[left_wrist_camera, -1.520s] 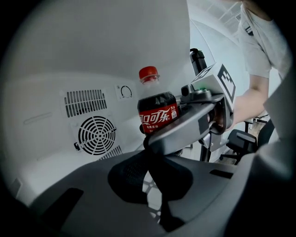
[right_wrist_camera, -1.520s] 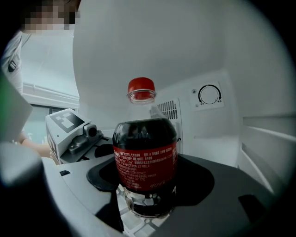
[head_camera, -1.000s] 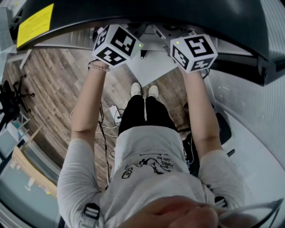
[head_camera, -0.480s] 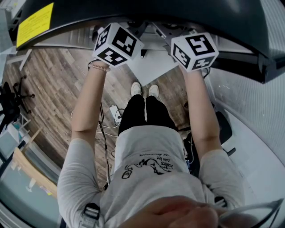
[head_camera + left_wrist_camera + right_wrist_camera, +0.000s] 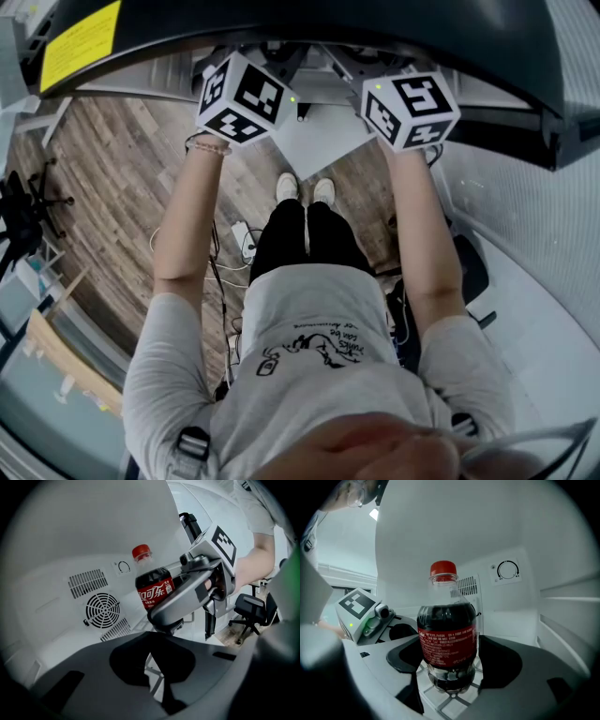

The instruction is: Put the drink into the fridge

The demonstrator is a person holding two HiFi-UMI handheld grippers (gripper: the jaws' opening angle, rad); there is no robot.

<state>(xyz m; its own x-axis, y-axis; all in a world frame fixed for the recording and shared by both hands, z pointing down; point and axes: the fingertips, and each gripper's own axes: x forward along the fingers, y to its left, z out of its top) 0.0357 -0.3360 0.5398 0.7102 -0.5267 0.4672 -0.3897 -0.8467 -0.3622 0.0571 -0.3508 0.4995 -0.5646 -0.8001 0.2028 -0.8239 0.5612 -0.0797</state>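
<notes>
Right gripper (image 5: 451, 667): jaws spread wide and have just been opening; the cola bottle (image 5: 448, 634) stands between them, with gaps showing at its sides, so I read it as let go.
Left gripper (image 5: 154, 667): jaws apart, nothing between them, only shelf wire showing through the gap. It is parked just beside the right one.
Drink: upright on the wire shelf (image 5: 440, 705) inside the fridge (image 5: 511, 616), red cap (image 5: 443, 569) on, label facing out. The back wall with its dial (image 5: 506, 570) is well behind it.
Task stage: placing looks done. Backing the grippers out is what seems left.
Risk, snag on exit: pulling back at an angle could catch a jaw on the bottle's side and drag or tip it.
Risk, footing: a rounded base on spaced wires may rock, so a light nudge could topple it.
Risk, neighbour: the left gripper is close, and a sideways swing could clip the bottle or the right gripper.
Risk, position: cannot tell how near the shelf's front edge the bottle stands. If near, a tip could roll it out.
Precaution: draw straight back with the jaws kept wide.
</notes>
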